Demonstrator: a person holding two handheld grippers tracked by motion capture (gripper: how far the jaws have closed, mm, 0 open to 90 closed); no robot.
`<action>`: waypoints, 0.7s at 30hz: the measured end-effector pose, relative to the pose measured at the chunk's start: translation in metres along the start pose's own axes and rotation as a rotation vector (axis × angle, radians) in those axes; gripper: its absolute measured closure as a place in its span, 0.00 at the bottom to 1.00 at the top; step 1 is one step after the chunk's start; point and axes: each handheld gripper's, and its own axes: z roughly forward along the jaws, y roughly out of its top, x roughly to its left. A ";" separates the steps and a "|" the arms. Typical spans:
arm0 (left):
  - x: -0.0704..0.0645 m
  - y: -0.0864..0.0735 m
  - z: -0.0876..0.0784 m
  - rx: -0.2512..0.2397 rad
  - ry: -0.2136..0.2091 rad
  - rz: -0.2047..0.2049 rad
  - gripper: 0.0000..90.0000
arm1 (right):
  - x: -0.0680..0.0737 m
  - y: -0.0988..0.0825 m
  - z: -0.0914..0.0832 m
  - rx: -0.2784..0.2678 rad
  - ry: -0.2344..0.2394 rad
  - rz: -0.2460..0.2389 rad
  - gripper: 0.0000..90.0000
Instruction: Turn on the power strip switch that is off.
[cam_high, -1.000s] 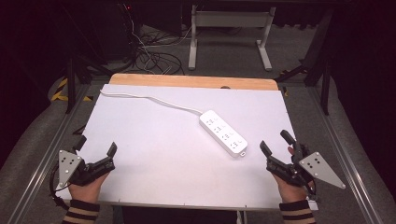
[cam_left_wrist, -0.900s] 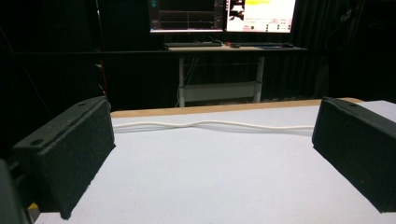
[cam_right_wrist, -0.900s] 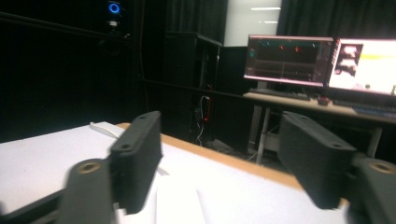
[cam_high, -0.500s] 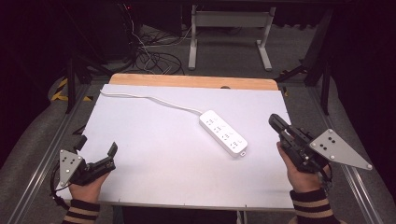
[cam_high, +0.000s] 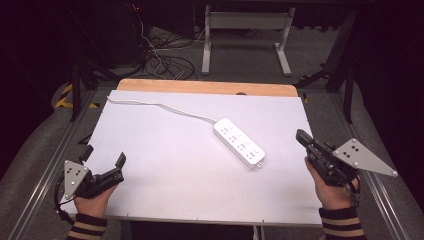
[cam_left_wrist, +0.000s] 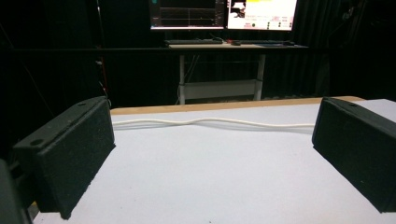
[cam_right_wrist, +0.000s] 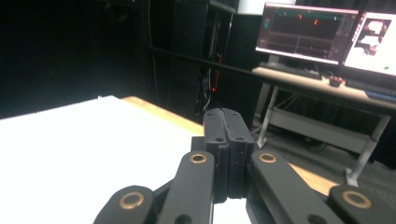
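A white power strip (cam_high: 239, 142) lies at an angle on the white table (cam_high: 165, 165), right of the middle. Its white cord (cam_high: 160, 106) runs off to the far left corner and crosses the left gripper view (cam_left_wrist: 210, 122). My left gripper (cam_high: 105, 162) rests at the near left corner, open, with nothing between its black pads (cam_left_wrist: 70, 149). My right gripper (cam_high: 300, 136) is raised over the table's right edge, just right of the strip, its jaws pressed together with nothing between them (cam_right_wrist: 227, 122).
A wooden strip (cam_high: 205, 87) borders the table's far edge. Beyond it stand a desk frame (cam_high: 245, 40) and loose cables on the floor (cam_high: 160, 55). Monitors glow on a far desk (cam_left_wrist: 224, 11). Metal rails (cam_high: 45, 170) flank the table.
My right gripper has lifted and swung forward along the right edge toward the power strip, and its jaws have come shut. The left gripper has stayed put and open.
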 end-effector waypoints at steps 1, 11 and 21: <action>0.000 0.000 0.000 0.001 0.000 0.003 0.00 | 0.000 -0.001 -0.001 0.002 -0.002 0.001 1.00; -0.001 0.000 0.001 0.002 -0.001 0.010 0.00 | 0.006 0.019 0.007 -0.010 0.044 -0.020 1.00; -0.001 0.000 0.001 0.003 -0.003 0.010 0.00 | 0.022 0.000 0.071 0.168 0.121 0.012 1.00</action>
